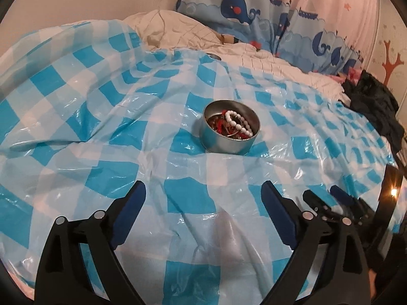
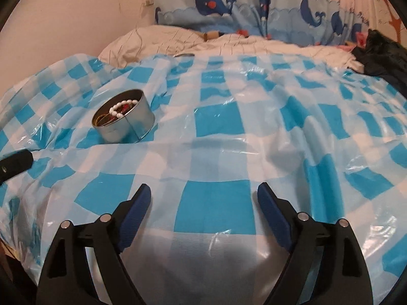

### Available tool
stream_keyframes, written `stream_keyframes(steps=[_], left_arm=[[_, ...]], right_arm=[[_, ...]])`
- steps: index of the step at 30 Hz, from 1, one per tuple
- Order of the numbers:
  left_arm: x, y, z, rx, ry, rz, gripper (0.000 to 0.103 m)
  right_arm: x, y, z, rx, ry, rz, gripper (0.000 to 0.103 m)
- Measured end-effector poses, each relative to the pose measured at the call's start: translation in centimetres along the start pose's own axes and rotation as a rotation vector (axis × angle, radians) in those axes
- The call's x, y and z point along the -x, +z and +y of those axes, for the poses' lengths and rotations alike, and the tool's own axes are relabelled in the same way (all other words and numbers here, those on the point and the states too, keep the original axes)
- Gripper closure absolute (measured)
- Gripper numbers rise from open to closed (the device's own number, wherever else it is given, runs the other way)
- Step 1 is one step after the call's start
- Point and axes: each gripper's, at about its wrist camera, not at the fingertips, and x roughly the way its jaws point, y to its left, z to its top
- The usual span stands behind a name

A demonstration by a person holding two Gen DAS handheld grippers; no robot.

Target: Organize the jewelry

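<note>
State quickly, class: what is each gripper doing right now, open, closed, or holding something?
Left gripper: open, holding nothing, only checked sheet between its fingers.
Right gripper: open, holding nothing; the jewelry tin sits apart from it.

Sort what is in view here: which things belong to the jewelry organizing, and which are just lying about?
Part of the job:
- round metal tin, open, on the checked plastic sheet
- white bead bracelet in the tin
- red and gold pieces under it
- left gripper and right gripper, both open and empty

Lying about:
- pillow
- whale-print curtain
- black garment
</note>
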Motion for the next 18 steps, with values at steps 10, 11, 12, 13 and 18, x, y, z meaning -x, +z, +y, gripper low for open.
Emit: stream_keyframes(steps=[10,11,12,13,18], left_arm=[[-0.1,0.5,-2.1,-0.037,-0.059,0.014,0.011],[-0.2,0.6,-2.4,-0.037,-0.066,0.015,0.011],[-0.3,0.7,-2.6,-0.036,-0.073,0.016,0.011],[-0.4,0.7,-2.8,-0.037,-0.08,0.02,0.01],[-0.9,0.7,-3.8,-0.066,-0.088,0.033,0.01]], right_arm=[[-0.1,-0.4,0.8,0.032,-0.066,0.001,0.012],[-0.1,-0.5,0.9,0.035,-0.072,0.001,0.012],[-0.1,-0.5,1.0,0.038,-0.077,0.002,0.012],[-0.2,-0.5,1.0,0.04,-0.08,0.003,0.012],[-0.1,-0.6,0.8,0.03,-0.059,-0.001,0.011]])
